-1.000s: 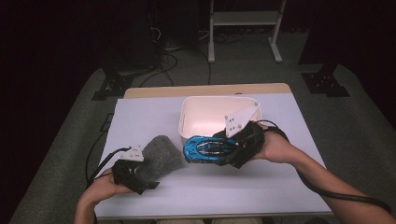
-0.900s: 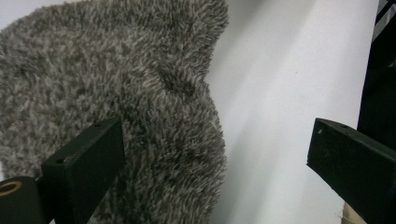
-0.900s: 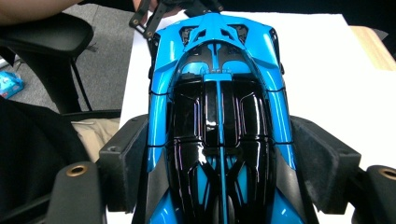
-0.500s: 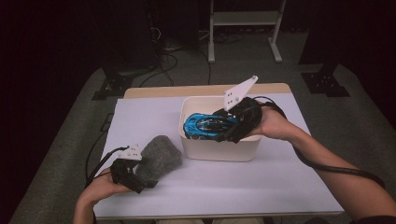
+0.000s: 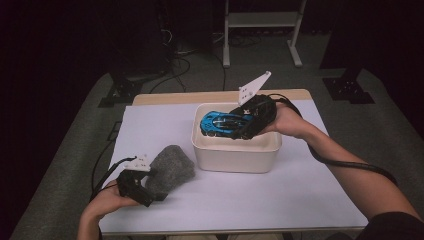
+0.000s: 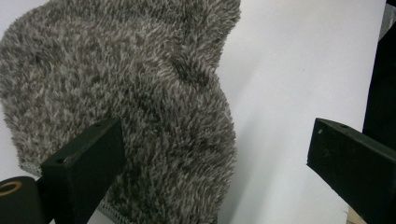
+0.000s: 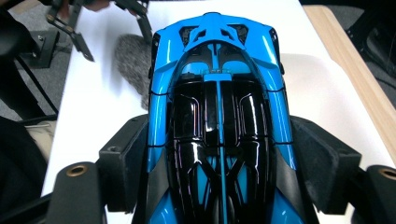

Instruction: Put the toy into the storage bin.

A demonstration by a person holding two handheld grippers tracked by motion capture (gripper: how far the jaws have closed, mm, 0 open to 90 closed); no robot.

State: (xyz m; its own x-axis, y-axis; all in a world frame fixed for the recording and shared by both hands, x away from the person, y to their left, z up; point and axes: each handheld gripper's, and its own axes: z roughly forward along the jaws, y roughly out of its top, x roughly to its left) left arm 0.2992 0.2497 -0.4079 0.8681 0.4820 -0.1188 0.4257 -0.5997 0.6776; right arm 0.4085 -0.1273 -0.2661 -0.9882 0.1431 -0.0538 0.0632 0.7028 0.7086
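Note:
A blue and black toy car (image 5: 222, 122) hangs over the open white bin (image 5: 235, 156), and my right gripper (image 5: 241, 126) is shut on its sides. In the right gripper view the car (image 7: 217, 107) runs lengthwise between the two padded jaws of the right gripper (image 7: 219, 161), nose pointing away, with the bin (image 7: 322, 88) below it. A grey fuzzy cloth (image 5: 171, 167) lies on the white table at the front left. My left gripper (image 5: 146, 189) rests at its near edge, open. In the left gripper view the cloth (image 6: 130, 93) lies ahead of the wide-apart jaws of the left gripper (image 6: 217, 161).
The white table top (image 5: 310, 185) has bare room to the right of and in front of the bin. A wooden strip (image 5: 165, 98) runs along the far edge. Beyond it are dark floor, cables and a metal stand (image 5: 260, 20).
My right gripper has lifted the blue car from the table in front of the bin and carried it up and back over the bin. The left gripper has barely moved.

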